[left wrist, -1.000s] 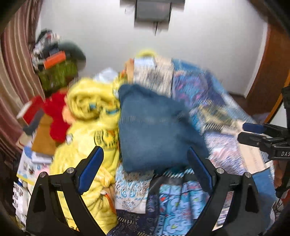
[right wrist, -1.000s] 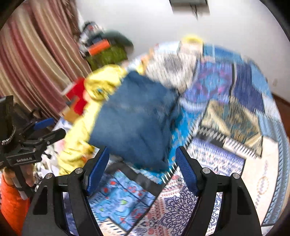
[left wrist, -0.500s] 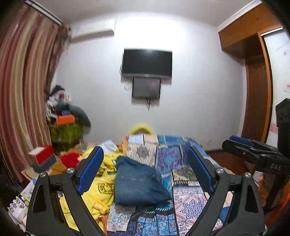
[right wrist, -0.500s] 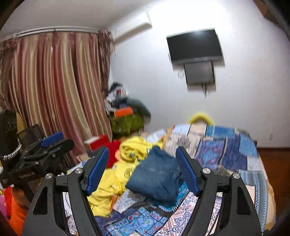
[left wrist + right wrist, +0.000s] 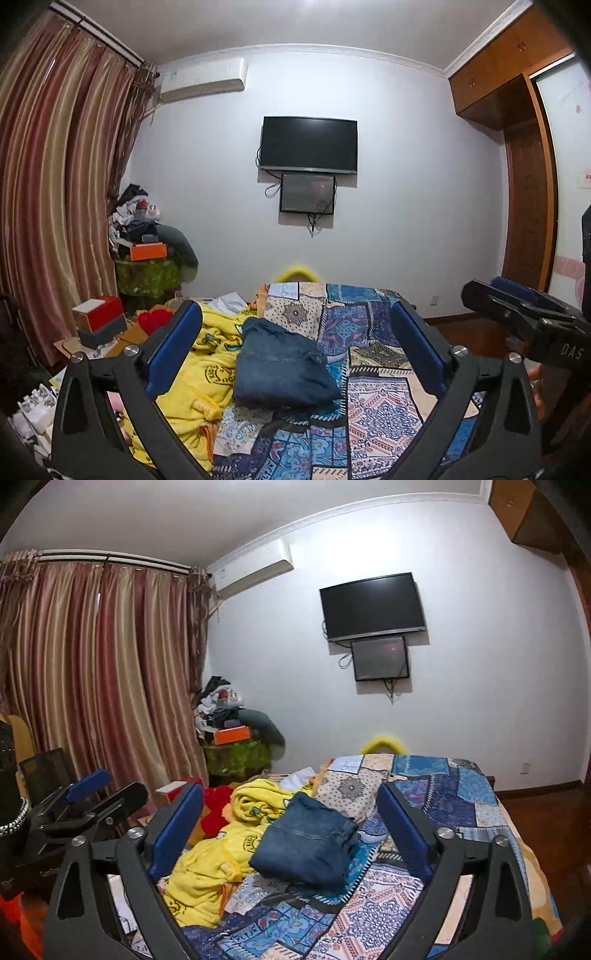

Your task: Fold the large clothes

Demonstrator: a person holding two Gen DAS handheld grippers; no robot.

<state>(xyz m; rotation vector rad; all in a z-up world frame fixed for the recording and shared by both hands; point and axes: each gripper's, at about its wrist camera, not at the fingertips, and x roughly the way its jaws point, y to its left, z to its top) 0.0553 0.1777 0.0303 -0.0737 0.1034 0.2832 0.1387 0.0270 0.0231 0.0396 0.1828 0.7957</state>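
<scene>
Folded blue jeans (image 5: 282,363) resting in the lower middle of the frame on a patchwork bedspread (image 5: 373,325), touching a crumpled yellow blanket (image 5: 207,373) to their left. Left gripper (image 5: 295,350) held level above the near end of the bed, jaws opening wide, nothing between them, the jeans seen well beyond the blue pads (image 5: 173,343). Right gripper (image 5: 291,830) likewise level, jaws opening wide and bare, with the same jeans (image 5: 308,843) framed in the gap but far off. In the left wrist view, the other gripper poking in at the right edge; in the right wrist view, the left one at the lower left edge. On the far wall, upper middle, a dark television (image 5: 308,144) with a smaller screen (image 5: 307,193) just under it, and an air conditioner (image 5: 202,79) at upper left. Striped curtains (image 5: 55,192) down the left side, with a heap of clutter (image 5: 147,236) and an orange box (image 5: 147,251) in the corner beside them. Wooden wardrobe (image 5: 517,147) at the right edge.
</scene>
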